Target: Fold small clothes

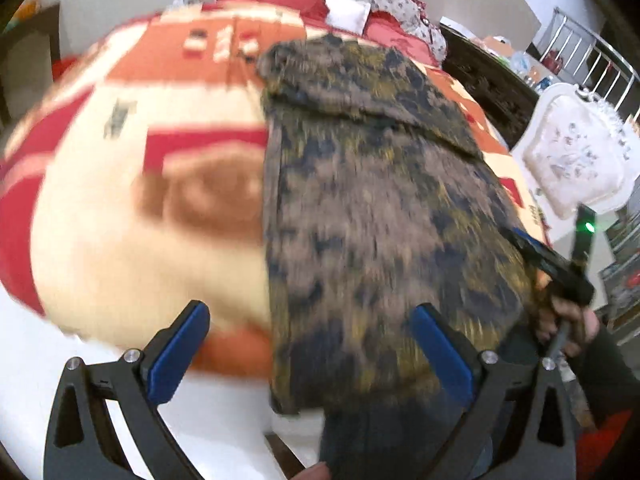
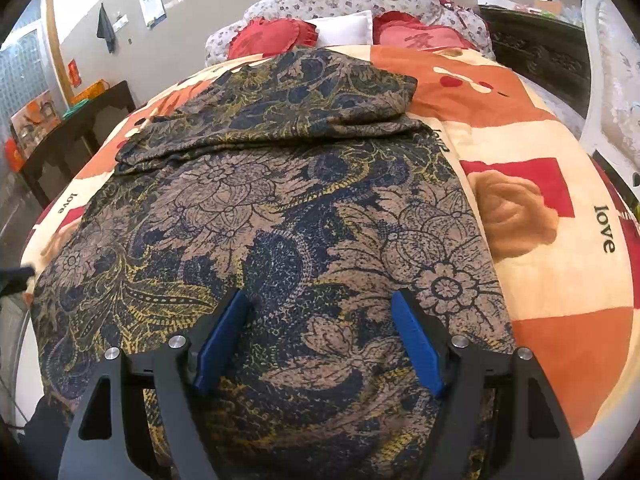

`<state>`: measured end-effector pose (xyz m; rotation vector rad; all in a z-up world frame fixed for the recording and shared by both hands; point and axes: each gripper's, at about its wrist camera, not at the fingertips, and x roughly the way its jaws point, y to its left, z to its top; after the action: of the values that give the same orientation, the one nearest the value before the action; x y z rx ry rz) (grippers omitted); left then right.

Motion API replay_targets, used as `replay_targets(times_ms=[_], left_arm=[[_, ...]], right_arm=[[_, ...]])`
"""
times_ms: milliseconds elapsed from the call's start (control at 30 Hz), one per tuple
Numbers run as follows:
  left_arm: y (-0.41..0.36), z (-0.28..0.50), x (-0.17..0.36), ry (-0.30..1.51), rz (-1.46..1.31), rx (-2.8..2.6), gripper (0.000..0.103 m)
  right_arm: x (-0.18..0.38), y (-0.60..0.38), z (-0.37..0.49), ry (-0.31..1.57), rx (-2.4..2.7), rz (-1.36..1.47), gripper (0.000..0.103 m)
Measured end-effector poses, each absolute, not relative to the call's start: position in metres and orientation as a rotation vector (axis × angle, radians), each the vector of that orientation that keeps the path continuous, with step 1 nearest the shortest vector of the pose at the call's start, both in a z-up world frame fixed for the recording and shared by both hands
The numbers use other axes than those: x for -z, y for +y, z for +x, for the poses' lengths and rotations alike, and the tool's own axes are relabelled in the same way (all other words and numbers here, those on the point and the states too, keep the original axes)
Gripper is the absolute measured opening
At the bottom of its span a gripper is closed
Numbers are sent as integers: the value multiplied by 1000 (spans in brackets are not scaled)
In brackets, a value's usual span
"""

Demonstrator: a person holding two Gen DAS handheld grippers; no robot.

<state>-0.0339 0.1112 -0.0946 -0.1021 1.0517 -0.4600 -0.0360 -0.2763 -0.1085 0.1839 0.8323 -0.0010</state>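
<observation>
Patterned garment half-folded on the bed

The garment (image 2: 260,220) runs lengthwise away from both grippers; right gripper (image 2: 320,340) hovers directly above its near end, fingers apart, left gripper (image 1: 310,354) spread, empty, at its edge.

Both wrist views look steeply down, close over the bed (image 2: 520,128), sharing the patterned garment (image 2: 260,208).

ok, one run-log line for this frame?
step: folding | garment: top folded, on blanket | left gripper: open | right gripper: open, above garment
</observation>
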Motion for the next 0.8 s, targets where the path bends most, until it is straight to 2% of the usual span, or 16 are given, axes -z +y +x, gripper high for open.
replay_targets(times_ms=[267,400,700,767,800], left_arm=[[126,-85,133,1086,-271,468,102],[131,-69,152,1099,-308,444,78],[128,-52,170,1130,-337,564,78],[127,-54,169,1106,-337,578,77],[128,-55,167,1094,-340,584,70]], right_arm=[[109,-277,-37,821,1,185,77],[108,-276,-37,822,3,177,78],[109,-275,-37,822,2,179,78],[109,-275,-37,821,4,179,78],[109,-275,-37,820,5,179,78]])
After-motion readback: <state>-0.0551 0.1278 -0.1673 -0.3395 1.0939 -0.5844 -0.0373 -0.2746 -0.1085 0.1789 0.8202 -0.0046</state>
